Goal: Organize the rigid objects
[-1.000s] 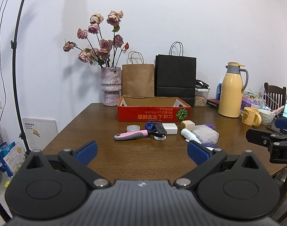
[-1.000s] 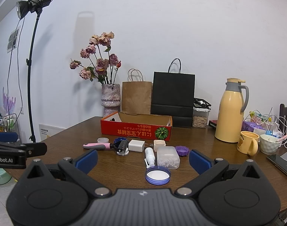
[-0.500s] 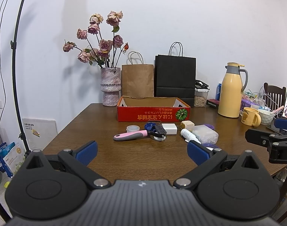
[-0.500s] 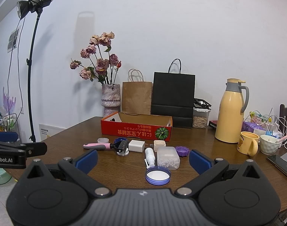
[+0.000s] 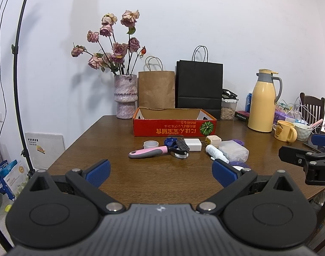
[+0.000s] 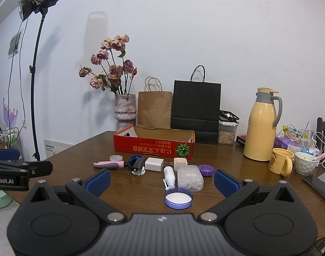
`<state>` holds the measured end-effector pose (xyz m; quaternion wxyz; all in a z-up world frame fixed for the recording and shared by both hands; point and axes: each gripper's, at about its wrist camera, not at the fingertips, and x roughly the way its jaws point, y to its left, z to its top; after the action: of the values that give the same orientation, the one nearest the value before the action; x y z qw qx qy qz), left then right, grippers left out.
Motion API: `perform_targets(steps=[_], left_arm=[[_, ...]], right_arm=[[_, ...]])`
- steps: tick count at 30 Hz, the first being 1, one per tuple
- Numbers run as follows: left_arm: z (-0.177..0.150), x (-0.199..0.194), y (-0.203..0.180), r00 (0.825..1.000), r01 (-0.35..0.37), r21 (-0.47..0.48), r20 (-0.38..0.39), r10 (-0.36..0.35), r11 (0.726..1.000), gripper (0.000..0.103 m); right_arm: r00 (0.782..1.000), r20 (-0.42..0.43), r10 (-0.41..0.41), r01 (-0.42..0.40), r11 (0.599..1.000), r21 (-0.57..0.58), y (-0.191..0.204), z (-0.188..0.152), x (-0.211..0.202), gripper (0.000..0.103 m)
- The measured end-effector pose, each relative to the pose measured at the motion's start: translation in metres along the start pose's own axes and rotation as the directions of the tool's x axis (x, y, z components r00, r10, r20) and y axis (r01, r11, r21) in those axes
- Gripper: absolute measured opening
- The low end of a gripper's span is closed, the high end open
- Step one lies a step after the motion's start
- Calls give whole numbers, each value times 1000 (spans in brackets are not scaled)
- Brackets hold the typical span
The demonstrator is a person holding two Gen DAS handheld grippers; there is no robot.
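A red cardboard box (image 5: 174, 125) (image 6: 154, 148) sits open at the table's middle. In front of it lie a pink-handled pet comb (image 5: 157, 150) (image 6: 117, 164), a white charger (image 5: 192, 144) (image 6: 154, 163), a beige cube (image 5: 213, 140), a white spray bottle (image 5: 215, 153) (image 6: 169, 176), a clear plastic case (image 5: 234, 151) (image 6: 189, 178), a small white cup (image 5: 151, 144), a purple cap (image 6: 206, 170) and a blue-rimmed lid (image 6: 178, 198). My left gripper (image 5: 160, 173) is open and empty, short of the comb. My right gripper (image 6: 162, 180) is open and empty, with the lid between its fingers.
A vase of dried roses (image 5: 125, 98), a brown bag (image 5: 156, 89) and a black bag (image 5: 199, 87) stand behind the box. A yellow thermos (image 6: 261, 125), yellow mug (image 6: 281, 164), white bowl (image 6: 306, 166) and phone (image 6: 317, 186) crowd the right side. A light stand (image 6: 37, 81) is at the left.
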<state>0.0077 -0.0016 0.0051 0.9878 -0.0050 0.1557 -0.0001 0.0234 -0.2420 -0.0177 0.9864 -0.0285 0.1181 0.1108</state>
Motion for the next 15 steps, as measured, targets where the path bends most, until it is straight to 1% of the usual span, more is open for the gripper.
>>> perform_targets(steps=[2, 12, 15], left_arm=[[9, 4, -8, 1000, -1, 0, -6, 1, 1000, 103], [5, 35, -3, 999, -5, -7, -40, 5, 1000, 103], [4, 37, -3, 999, -4, -7, -45, 4, 1000, 103]], right_arm=[[1000, -6, 0, 0, 1000, 1, -2, -2, 5, 103], [999, -42, 4, -4, 1000, 1, -7, -6, 31, 103], [999, -53, 3, -3, 1000, 2, -8, -8, 39, 103]])
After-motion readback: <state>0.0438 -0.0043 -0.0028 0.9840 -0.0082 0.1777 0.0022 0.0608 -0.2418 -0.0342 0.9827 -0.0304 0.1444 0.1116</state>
